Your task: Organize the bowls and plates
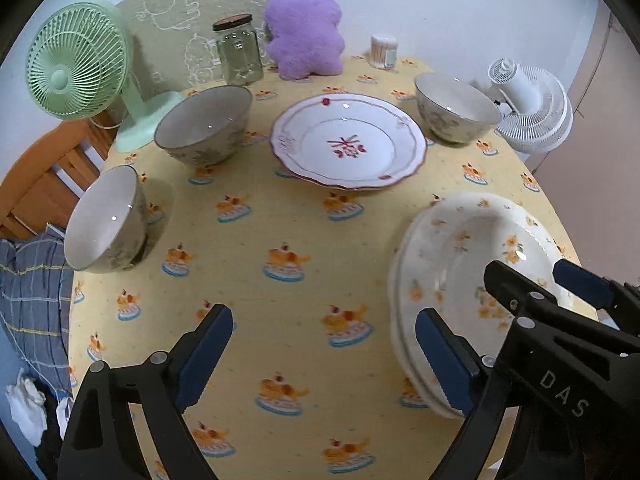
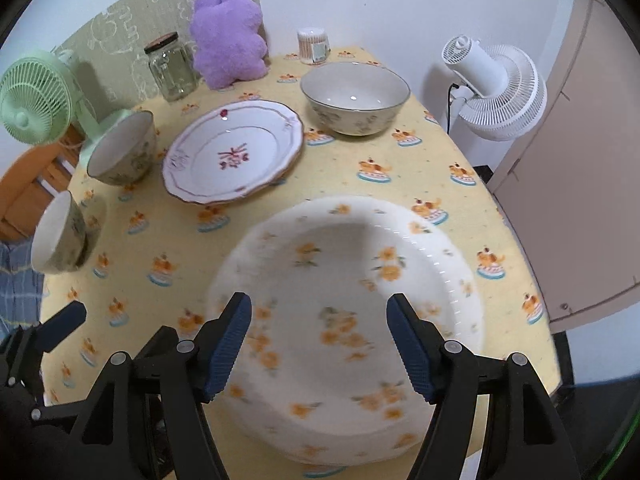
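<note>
This is a home dining corner. A round table under a yellow cloth printed with cakes [image 1: 280,216] stands against a white wall. Behind it lean a fluffy purple plush toy [image 1: 304,28] and a lidded clear glass jar [image 1: 239,50]. A mint-green desk fan [image 1: 76,68] sits at its left edge, an orange wooden chair [image 1: 44,176] beside that.

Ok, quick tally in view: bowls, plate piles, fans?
Bowls: 3 (near-left bowl, far-left bowl, right bowl)
Plate piles: 2 (red-patterned pile, orange-flowered pile)
Fans: 2 (green fan, white fan)
Total: 7
</note>
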Demonstrator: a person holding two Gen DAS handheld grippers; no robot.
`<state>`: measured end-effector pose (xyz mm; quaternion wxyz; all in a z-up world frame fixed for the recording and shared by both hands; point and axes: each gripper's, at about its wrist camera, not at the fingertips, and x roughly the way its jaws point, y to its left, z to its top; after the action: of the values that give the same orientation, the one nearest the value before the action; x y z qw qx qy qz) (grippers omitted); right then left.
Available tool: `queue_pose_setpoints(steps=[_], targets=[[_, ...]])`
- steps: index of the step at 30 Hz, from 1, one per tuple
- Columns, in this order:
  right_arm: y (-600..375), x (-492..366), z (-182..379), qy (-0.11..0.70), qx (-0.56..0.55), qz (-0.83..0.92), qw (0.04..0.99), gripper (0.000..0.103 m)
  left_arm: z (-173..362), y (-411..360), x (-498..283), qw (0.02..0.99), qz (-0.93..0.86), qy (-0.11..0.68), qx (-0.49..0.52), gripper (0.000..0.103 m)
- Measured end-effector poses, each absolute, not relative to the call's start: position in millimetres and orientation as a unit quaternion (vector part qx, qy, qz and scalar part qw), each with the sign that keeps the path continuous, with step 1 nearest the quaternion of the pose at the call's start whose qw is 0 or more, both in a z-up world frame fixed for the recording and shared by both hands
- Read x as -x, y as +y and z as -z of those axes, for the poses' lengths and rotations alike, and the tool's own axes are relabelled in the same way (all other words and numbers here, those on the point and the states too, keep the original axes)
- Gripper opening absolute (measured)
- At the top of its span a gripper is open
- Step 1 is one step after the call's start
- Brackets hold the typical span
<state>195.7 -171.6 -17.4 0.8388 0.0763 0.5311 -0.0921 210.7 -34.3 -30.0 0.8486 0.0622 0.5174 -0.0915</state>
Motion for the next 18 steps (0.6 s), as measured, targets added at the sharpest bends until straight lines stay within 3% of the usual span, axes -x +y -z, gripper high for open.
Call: queue_pose_setpoints(steps=[18], targets=[[-166,-303,21,0.523,-0.08,0.091,0.843,0.073,34,-28,-314,0.855,0.056,0.515,-0.026,0.091]])
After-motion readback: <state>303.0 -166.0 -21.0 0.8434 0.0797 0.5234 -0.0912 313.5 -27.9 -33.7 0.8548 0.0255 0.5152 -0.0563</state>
